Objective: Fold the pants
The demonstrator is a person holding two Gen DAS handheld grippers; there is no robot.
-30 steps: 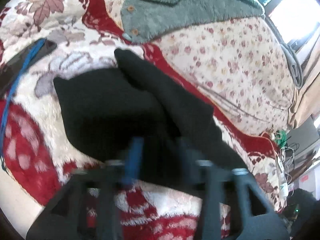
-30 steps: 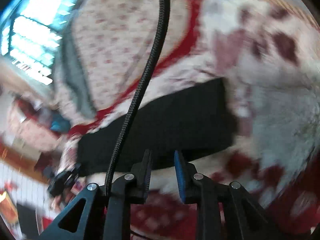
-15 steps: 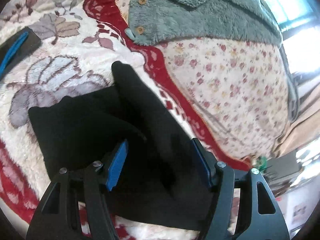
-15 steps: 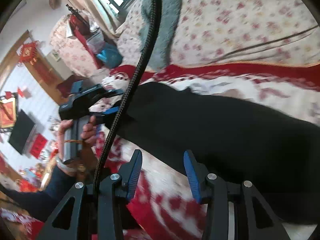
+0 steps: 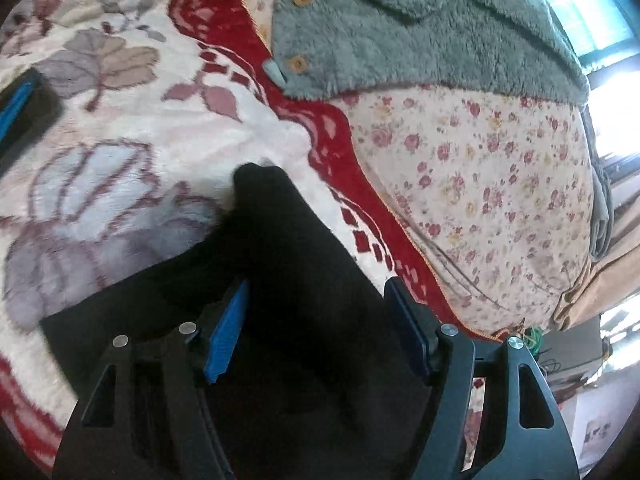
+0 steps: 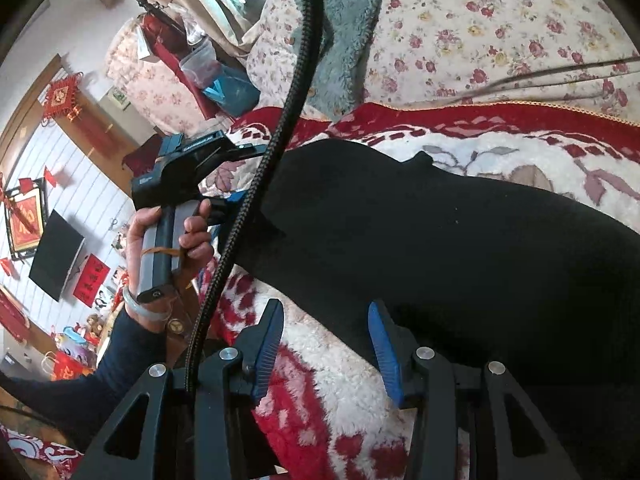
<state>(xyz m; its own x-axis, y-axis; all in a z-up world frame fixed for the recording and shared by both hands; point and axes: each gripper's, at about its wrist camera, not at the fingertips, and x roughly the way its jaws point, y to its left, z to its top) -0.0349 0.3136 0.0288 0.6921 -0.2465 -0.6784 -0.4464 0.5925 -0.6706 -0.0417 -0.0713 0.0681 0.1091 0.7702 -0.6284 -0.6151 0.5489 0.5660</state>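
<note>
The black pants (image 5: 288,280) lie folded on a red and white floral blanket (image 5: 120,128). In the left wrist view my left gripper (image 5: 316,332) is open, its blue pads straddling the pants' upper fold just above the cloth. In the right wrist view the pants (image 6: 440,232) stretch across the blanket. My right gripper (image 6: 328,340) is open above the pants' near edge and holds nothing. The left gripper (image 6: 188,168) also shows there, hand-held at the pants' left end.
A grey-green fleece garment (image 5: 400,24) lies on a flowered quilt (image 5: 480,184) behind the pants. A black cable (image 6: 280,120) hangs across the right wrist view. Room furniture and red decorations (image 6: 60,96) stand at the left.
My left gripper opened, letting go of the pants, and moved in over the fold. My right gripper swung over to the pants' near edge and opened wider.
</note>
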